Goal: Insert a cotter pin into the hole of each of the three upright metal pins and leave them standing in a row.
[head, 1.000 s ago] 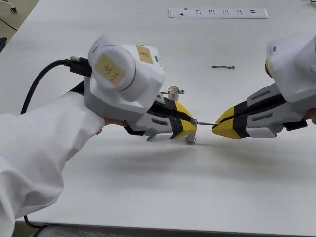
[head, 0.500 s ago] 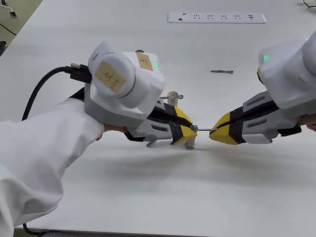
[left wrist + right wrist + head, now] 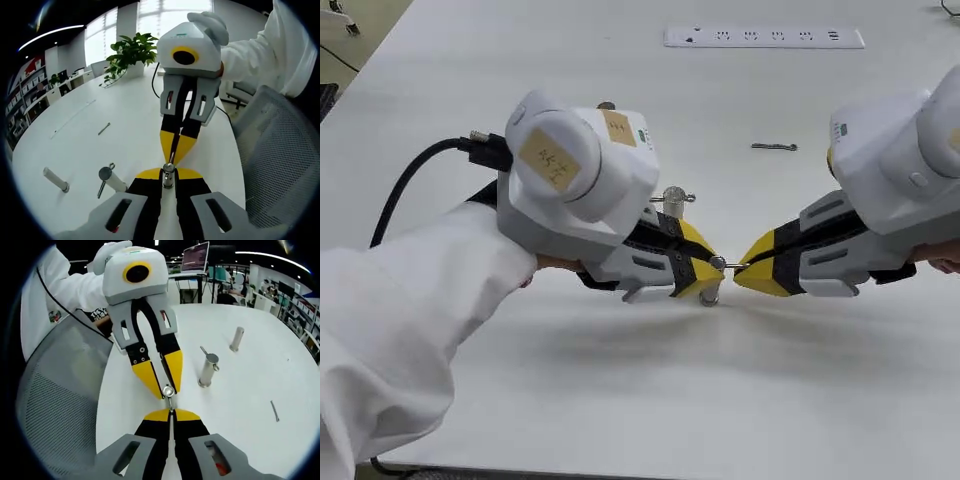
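My left gripper (image 3: 712, 278) (image 3: 169, 172) is shut on an upright metal pin (image 3: 710, 292) (image 3: 169, 176) standing on the white table. Facing it tip to tip, my right gripper (image 3: 742, 272) (image 3: 171, 412) is shut on a thin cotter pin (image 3: 732, 265) (image 3: 170, 405), whose end meets the held pin's head (image 3: 168, 390). A second metal pin (image 3: 673, 198) (image 3: 208, 369) stands just behind with a cotter pin through it. A third metal pin (image 3: 607, 105) (image 3: 236, 338) stands farther back, bare. A loose cotter pin (image 3: 774, 147) (image 3: 274, 410) lies on the table.
A white power strip (image 3: 765, 38) lies along the far side of the table (image 3: 620, 380). A black cable (image 3: 405, 185) trails from the left gripper over the table's left side. A potted plant (image 3: 132, 50) stands at the table's far end in the left gripper view.
My right gripper has moved left toward the held metal pin; the stretch of cotter pin showing between the two grippers' tips has shortened. The left gripper holds steady.
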The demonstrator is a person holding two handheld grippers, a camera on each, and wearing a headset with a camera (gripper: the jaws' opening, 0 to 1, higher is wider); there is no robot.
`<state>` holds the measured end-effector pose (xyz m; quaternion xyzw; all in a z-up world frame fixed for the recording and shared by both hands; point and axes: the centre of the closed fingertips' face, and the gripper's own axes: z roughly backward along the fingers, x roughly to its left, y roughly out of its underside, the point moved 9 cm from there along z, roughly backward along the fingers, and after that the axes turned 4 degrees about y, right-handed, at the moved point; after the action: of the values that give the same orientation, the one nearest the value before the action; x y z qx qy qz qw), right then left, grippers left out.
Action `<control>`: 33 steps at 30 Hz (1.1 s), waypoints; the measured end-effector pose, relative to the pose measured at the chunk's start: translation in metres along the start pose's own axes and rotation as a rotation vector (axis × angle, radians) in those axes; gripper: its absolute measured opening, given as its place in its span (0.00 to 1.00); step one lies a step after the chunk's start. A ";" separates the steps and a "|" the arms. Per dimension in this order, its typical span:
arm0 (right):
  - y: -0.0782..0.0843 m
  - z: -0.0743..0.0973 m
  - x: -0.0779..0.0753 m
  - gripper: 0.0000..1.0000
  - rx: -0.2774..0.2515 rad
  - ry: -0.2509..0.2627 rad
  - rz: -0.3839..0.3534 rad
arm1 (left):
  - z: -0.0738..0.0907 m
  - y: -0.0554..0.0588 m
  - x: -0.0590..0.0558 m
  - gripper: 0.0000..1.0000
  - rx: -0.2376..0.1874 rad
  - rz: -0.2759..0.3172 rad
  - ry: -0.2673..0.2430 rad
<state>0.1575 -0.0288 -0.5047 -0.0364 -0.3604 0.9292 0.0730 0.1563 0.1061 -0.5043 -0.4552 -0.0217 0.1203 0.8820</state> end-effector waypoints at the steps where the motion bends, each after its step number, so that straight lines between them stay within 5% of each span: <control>1: -0.001 0.000 0.000 0.00 -0.002 -0.001 0.018 | 0.000 0.000 0.000 0.06 0.000 0.001 0.000; 10: -0.004 -0.004 0.002 0.04 -0.044 0.011 0.130 | 0.000 0.000 0.001 0.06 0.001 0.004 0.004; 14: -0.005 -0.001 0.002 0.10 -0.055 0.006 0.122 | 0.000 0.000 0.000 0.06 0.001 0.004 0.003; 33: -0.006 0.006 -0.003 0.00 -0.062 0.013 0.090 | 0.001 0.000 -0.001 0.06 0.004 0.005 -0.001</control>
<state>0.1602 -0.0292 -0.4958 -0.0611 -0.3864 0.9197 0.0322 0.1550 0.1070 -0.5036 -0.4535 -0.0211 0.1228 0.8825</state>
